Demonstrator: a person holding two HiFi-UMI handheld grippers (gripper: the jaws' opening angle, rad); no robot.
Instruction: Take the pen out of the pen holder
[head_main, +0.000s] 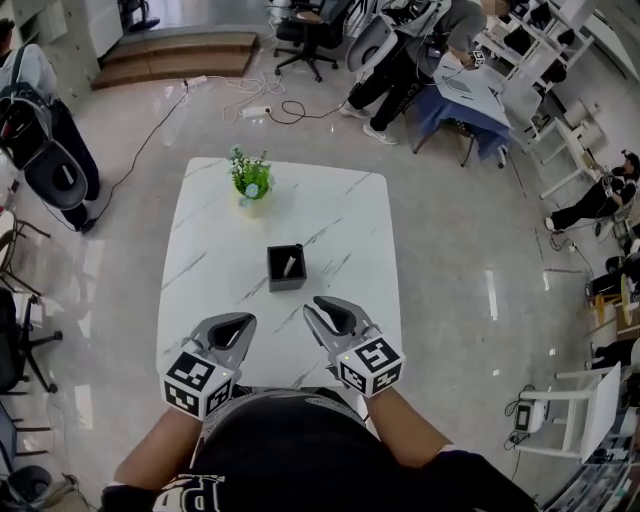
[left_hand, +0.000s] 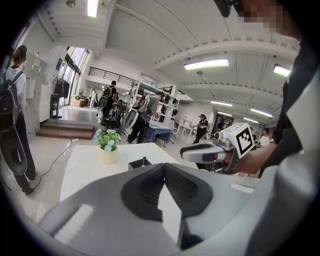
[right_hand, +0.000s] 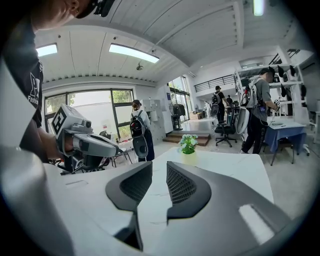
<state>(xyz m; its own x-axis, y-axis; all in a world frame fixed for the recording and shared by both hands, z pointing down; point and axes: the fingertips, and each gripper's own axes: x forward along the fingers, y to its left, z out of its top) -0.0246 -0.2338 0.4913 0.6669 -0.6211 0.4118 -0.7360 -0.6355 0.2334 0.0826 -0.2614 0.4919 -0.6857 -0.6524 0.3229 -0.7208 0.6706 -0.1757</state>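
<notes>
Progress is nil so far: the pen (head_main: 290, 266) sits inside the black pen holder (head_main: 285, 283) at the middle of the tabletop (head_main: 340, 210), untouched. The left tongs (head_main: 248, 320) are closed tip to tip on nothing. The right tongs (head_main: 312, 307) are parted by a narrow slit, empty. Both hover near the person's edge, apart from the holder. Reaching, gripping and lifting remain.

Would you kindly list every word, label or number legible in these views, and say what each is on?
Nothing reads cleanly.
Black shirt, head view: a large white letter, cut by the frame edge, perhaps "R".
Dark sleeve, right gripper view: small white print, too blurred to read.
Cube on the left gripper and cube on the right gripper: square codes only, no letters.
</notes>
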